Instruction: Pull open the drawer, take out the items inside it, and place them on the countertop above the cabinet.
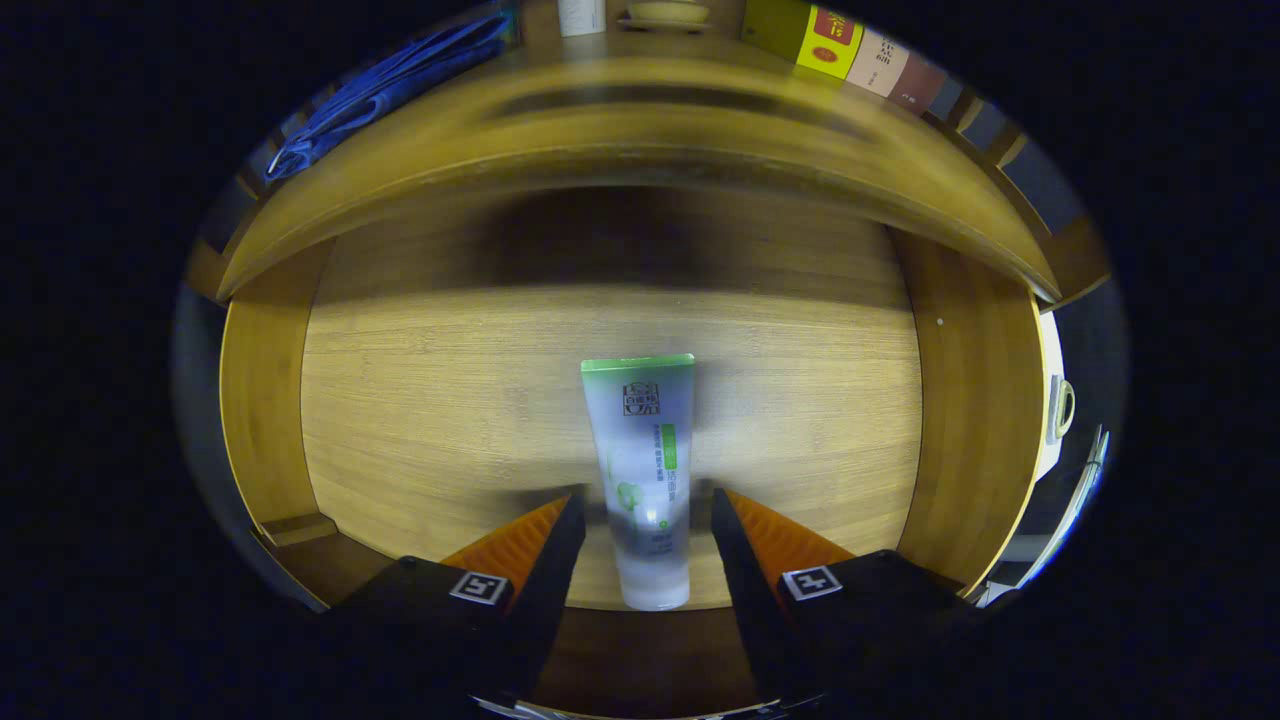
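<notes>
While gripper (pixel 640 515) straddles tube (pixel 645 470) unclamped, wooden drawer floor (pixel 420 400) bare.

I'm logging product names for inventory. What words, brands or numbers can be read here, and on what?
Tube, lying in the drawer between the open gripper's fingers: a logo and small print, too blurred to read.
Book spines on the countertop: titles too small to read.
Square tags on the gripper: patterns only, no words.
</notes>
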The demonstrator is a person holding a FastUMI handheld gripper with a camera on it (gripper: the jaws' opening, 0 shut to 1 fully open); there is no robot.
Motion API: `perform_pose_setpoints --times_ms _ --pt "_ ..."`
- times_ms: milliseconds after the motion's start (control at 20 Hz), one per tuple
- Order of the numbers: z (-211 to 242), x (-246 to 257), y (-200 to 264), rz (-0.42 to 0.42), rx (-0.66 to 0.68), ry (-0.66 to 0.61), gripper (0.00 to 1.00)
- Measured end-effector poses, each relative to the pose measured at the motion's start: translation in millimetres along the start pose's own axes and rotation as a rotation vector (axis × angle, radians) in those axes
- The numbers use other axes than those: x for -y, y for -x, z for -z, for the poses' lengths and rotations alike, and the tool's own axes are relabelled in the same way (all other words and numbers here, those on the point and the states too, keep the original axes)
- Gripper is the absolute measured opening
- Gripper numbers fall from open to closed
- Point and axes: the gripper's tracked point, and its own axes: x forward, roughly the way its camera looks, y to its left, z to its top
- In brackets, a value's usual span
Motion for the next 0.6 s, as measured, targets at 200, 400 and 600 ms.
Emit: perform_pose_setpoints --times_ms 200,400,600 --pt "-9 -8 -1 -0.002 -0.03 0.026 0.67" --pt "-32 -19 16 -0.001 0.01 0.093 0.48" --pt "-83 -35 69 -0.031 0.103 0.079 0.35"
